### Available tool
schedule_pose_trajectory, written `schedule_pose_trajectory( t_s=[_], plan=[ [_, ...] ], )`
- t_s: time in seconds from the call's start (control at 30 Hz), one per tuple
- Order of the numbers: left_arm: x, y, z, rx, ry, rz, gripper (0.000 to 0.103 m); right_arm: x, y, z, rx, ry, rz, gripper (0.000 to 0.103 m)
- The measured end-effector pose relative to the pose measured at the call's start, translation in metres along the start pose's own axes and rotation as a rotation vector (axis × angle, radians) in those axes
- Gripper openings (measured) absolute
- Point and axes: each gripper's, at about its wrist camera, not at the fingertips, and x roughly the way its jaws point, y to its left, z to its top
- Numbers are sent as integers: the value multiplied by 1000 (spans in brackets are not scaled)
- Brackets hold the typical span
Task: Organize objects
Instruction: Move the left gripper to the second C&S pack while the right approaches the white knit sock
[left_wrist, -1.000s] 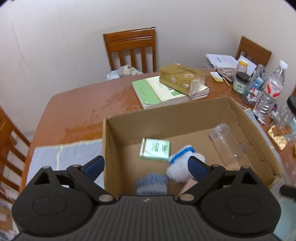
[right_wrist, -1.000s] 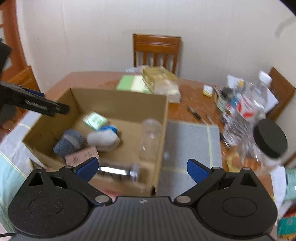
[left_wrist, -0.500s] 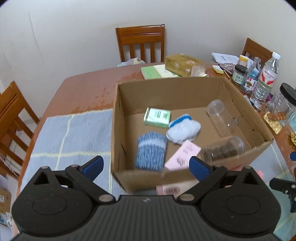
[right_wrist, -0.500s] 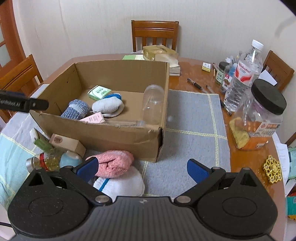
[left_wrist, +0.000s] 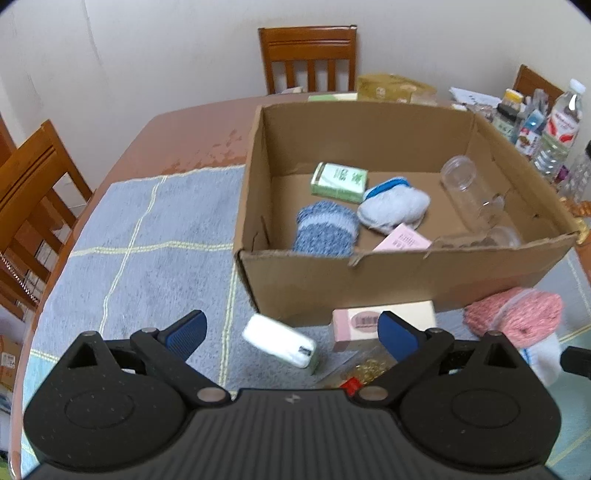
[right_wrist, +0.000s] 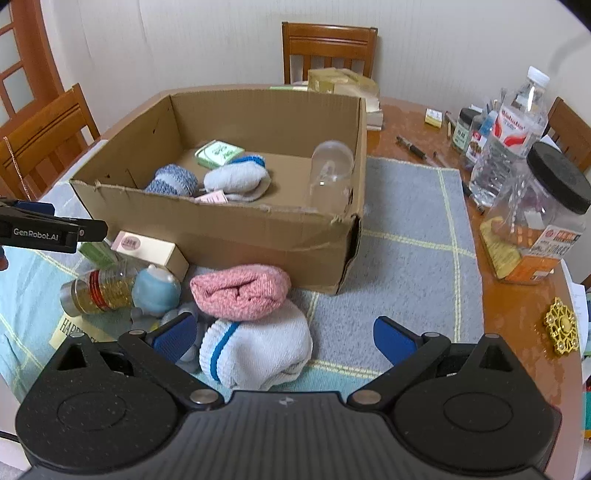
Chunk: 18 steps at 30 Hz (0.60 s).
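A pale, plain wall (right_wrist: 184, 44) is seen behind a reddish-brown wooden table (left_wrist: 184, 144) with a glossy top. A grey-blue cloth with pale yellow lines (left_wrist: 147, 236) is spread over part of it. A slatted wooden chair (right_wrist: 328, 51) is set at the far side, another (left_wrist: 33, 177) at the left edge. Soft, even light is cast throughout.

A wooden table (right_wrist: 517, 314) carries a grey checked mat (right_wrist: 406, 258), cardboard box (right_wrist: 229, 236), jar (right_wrist: 535, 221), bottles (right_wrist: 513, 133).
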Motion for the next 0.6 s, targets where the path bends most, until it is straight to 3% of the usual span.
schedule_pose_trajectory(
  t_s=[0.4,0.6],
  plan=[
    [17,26,-14,-102,60,28,99,18,6,-5,10,55,22,103],
    [15,40,-25,-134,81,50,99,24,12,-12,-66,81,40,103]
  ],
)
